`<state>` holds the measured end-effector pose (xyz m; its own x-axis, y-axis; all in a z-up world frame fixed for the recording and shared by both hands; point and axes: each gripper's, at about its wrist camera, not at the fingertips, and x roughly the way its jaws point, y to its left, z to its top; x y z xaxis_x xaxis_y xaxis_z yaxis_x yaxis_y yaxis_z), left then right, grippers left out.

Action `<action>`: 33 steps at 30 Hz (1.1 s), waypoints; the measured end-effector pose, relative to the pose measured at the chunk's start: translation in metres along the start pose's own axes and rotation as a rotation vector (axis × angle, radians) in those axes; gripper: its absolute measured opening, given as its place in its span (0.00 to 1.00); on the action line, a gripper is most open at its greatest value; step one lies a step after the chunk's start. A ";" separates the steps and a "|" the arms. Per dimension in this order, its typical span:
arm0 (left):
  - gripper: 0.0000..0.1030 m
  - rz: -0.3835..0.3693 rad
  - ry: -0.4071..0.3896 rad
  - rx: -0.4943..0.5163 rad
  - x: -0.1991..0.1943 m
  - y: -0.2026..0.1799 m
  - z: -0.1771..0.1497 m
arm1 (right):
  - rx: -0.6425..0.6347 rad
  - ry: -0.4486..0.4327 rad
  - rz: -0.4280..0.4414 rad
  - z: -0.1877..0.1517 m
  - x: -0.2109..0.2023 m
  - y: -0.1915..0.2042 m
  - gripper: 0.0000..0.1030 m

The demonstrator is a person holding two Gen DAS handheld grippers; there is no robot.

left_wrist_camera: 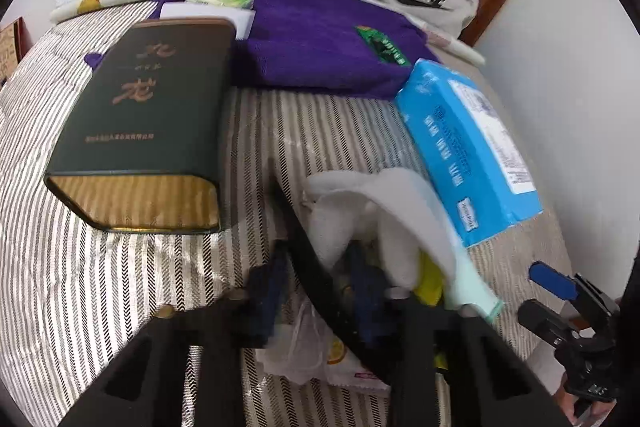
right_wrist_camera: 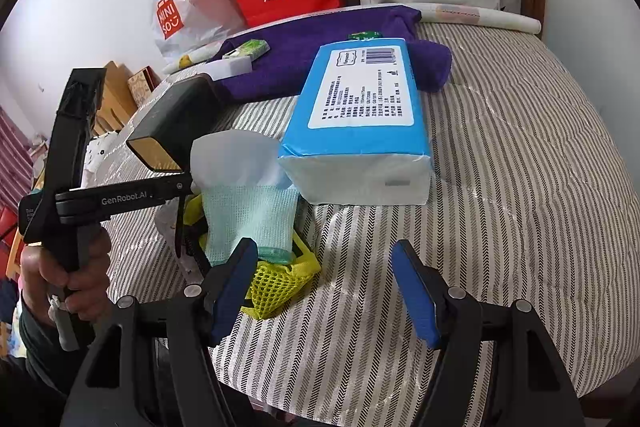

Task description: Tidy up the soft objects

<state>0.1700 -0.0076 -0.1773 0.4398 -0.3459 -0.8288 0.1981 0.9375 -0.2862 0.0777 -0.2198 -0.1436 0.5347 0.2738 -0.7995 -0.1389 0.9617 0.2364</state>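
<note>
Now the left gripper [left_wrist_camera: 320, 291] clamps a mint-cuffed white work glove [right_wrist_camera: 244, 195] above the striped bedcover [right_wrist_camera: 500, 187], beside the blue tissue pack [right_wrist_camera: 360, 115]; the right gripper [right_wrist_camera: 324, 291] hangs wide apart, empty.

Soft things on the striped bed

Mint-and-white glove [right_wrist_camera: 248, 203] draped over yellow mesh [right_wrist_camera: 280, 283]; purple towel [right_wrist_camera: 320, 47] spread along the far edge.

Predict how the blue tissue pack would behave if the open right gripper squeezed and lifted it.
The blue tissue pack probably dents under the right gripper, being film-wrapped soft paper. It likely feels light for its bulk. Its glossy wrapper may slip.
</note>
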 end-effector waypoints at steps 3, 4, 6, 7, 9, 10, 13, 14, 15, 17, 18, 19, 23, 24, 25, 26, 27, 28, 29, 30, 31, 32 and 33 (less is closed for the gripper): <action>0.13 -0.005 -0.012 0.013 -0.006 0.001 0.000 | -0.001 -0.005 0.000 0.002 -0.002 0.000 0.67; 0.13 -0.001 -0.013 0.019 -0.007 0.002 0.000 | -0.001 -0.009 0.000 0.002 -0.003 0.001 0.67; 0.13 0.004 -0.006 0.011 -0.009 0.006 -0.001 | -0.001 -0.009 0.000 0.002 -0.003 0.001 0.67; 0.13 -0.003 0.003 0.007 -0.009 0.008 -0.003 | -0.002 -0.008 -0.001 0.002 -0.003 0.002 0.67; 0.19 0.002 0.026 0.014 -0.008 0.010 -0.005 | -0.006 -0.005 -0.002 0.002 -0.003 0.003 0.67; 0.21 0.004 0.031 0.012 -0.008 0.011 -0.007 | -0.008 -0.004 -0.002 0.001 -0.002 0.003 0.67; 0.25 0.012 0.055 0.014 -0.010 0.014 -0.014 | -0.015 0.000 -0.003 0.002 -0.002 0.005 0.67; 0.26 0.014 0.053 0.019 -0.013 0.014 -0.017 | -0.016 0.001 -0.004 0.002 -0.002 0.005 0.67; 0.29 0.019 0.054 0.020 -0.016 0.014 -0.019 | -0.016 0.001 -0.004 0.002 -0.002 0.005 0.67; 0.30 0.011 0.056 0.027 -0.019 0.013 -0.024 | -0.015 0.001 -0.003 0.002 -0.002 0.005 0.67; 0.30 0.009 0.053 0.030 -0.021 0.012 -0.027 | -0.015 0.001 -0.003 0.002 -0.002 0.006 0.67; 0.30 0.013 0.047 0.036 -0.021 0.011 -0.028 | -0.016 0.001 -0.002 0.002 -0.002 0.006 0.67; 0.21 0.016 0.015 0.060 -0.022 0.009 -0.029 | -0.026 0.003 -0.002 0.001 -0.002 0.009 0.67; 0.18 0.011 0.007 0.059 -0.023 0.009 -0.028 | -0.028 0.003 -0.003 0.001 -0.002 0.010 0.67; 0.16 0.002 0.002 0.056 -0.025 0.010 -0.028 | -0.030 0.003 -0.004 0.000 -0.003 0.011 0.67; 0.16 -0.003 0.003 0.060 -0.027 0.010 -0.027 | -0.031 0.003 -0.005 0.001 -0.003 0.011 0.67; 0.16 0.000 0.004 0.066 -0.027 0.009 -0.025 | -0.034 0.000 -0.005 0.001 -0.004 0.012 0.67; 0.16 0.012 0.009 0.076 -0.027 0.008 -0.024 | -0.036 -0.004 -0.005 0.001 -0.006 0.012 0.67; 0.16 0.021 0.025 0.081 -0.023 0.007 -0.023 | -0.037 -0.006 -0.006 0.001 -0.006 0.012 0.67; 0.18 0.027 0.038 0.087 -0.020 0.007 -0.022 | -0.037 -0.007 -0.006 0.002 -0.006 0.013 0.67; 0.20 0.037 0.049 0.102 -0.016 0.005 -0.019 | -0.037 -0.006 -0.006 0.003 -0.006 0.013 0.67; 0.23 0.044 0.054 0.109 -0.013 0.005 -0.017 | -0.036 -0.005 -0.006 0.003 -0.005 0.013 0.67; 0.25 0.062 0.059 0.115 -0.009 0.005 -0.014 | -0.037 -0.002 -0.005 0.003 -0.005 0.013 0.67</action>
<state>0.1547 0.0007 -0.1775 0.4024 -0.2819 -0.8710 0.2725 0.9452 -0.1800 0.0757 -0.2086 -0.1354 0.5375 0.2688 -0.7993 -0.1665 0.9630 0.2119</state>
